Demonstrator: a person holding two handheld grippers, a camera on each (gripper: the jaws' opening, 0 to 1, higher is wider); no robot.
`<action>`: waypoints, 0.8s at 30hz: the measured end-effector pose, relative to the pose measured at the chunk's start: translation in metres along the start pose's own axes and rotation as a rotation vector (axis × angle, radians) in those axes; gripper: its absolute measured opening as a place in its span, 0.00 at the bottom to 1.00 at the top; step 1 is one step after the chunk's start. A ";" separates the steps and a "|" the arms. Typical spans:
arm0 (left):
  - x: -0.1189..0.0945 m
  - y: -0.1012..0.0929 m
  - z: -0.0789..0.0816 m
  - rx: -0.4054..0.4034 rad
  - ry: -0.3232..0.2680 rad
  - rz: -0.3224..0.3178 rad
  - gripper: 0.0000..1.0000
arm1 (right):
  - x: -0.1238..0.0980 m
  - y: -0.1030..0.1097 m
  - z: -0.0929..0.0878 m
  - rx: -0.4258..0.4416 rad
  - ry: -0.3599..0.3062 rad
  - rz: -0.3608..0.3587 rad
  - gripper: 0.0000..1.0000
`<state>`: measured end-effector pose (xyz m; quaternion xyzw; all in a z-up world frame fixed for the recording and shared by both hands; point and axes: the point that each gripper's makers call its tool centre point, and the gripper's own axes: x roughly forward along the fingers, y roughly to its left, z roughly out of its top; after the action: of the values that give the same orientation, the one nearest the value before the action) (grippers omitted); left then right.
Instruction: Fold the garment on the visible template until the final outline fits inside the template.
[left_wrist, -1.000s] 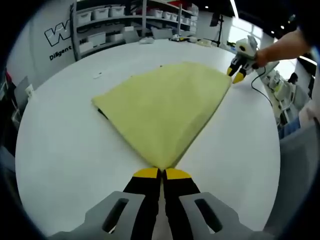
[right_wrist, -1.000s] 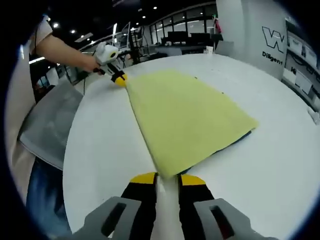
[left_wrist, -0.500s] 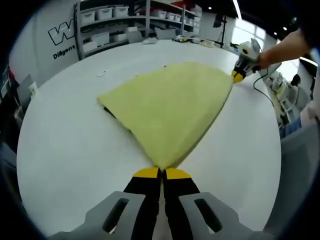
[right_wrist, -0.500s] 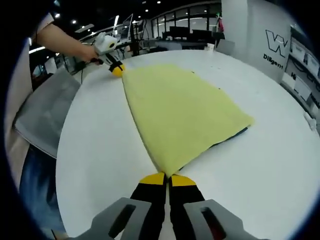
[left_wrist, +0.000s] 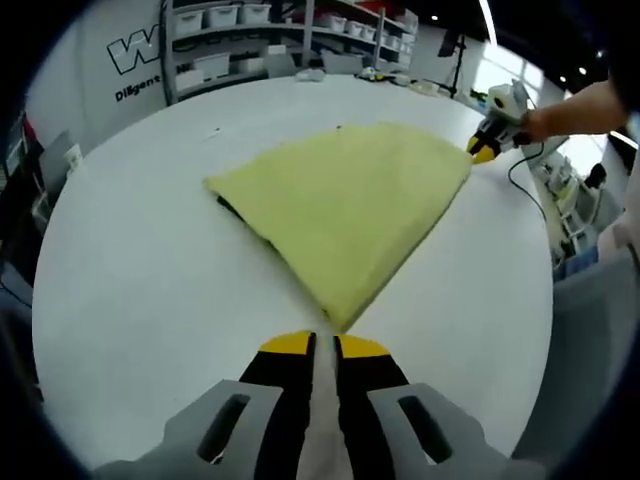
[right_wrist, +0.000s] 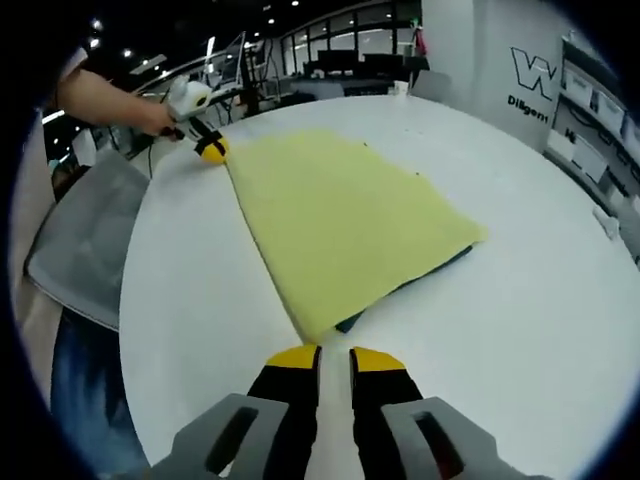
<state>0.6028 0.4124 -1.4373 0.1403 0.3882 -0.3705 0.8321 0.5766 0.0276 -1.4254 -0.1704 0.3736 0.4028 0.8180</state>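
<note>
A yellow garment (left_wrist: 350, 205) lies folded flat in a fan shape on the round white table (left_wrist: 130, 290). A dark template edge (right_wrist: 350, 321) peeks out beneath it. My left gripper (left_wrist: 325, 346) stands slightly open just short of the garment's near pointed corner, holding nothing. My right gripper (right_wrist: 335, 357) is also open, a little back from the opposite corner of the garment (right_wrist: 340, 225). Each gripper appears small in the other's view: the right gripper (left_wrist: 484, 151) at the far corner, the left gripper (right_wrist: 211, 150) likewise, each held by a hand.
Shelves with bins (left_wrist: 240, 40) stand behind the table. A grey sheet (right_wrist: 80, 240) hangs off the table's edge by the person. A cable (left_wrist: 522, 172) trails near the right gripper. Small items (left_wrist: 390, 80) lie at the far rim.
Both grippers were shut on the garment's corners; now both have opened, let go and drawn back slightly. The garment lies flat on the table.
</note>
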 end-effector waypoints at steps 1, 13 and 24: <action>-0.003 0.006 0.004 0.025 -0.011 0.045 0.10 | -0.001 -0.001 0.004 0.004 -0.015 -0.014 0.04; 0.042 -0.050 0.111 0.083 -0.218 -0.018 0.16 | 0.053 0.024 0.089 0.014 -0.194 -0.038 0.04; 0.097 -0.097 0.094 0.132 -0.117 -0.105 0.07 | 0.121 0.066 0.136 -0.017 -0.245 0.054 0.04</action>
<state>0.6245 0.2476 -1.4425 0.1525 0.3206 -0.4461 0.8216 0.6377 0.2118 -1.4244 -0.1169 0.2720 0.4457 0.8448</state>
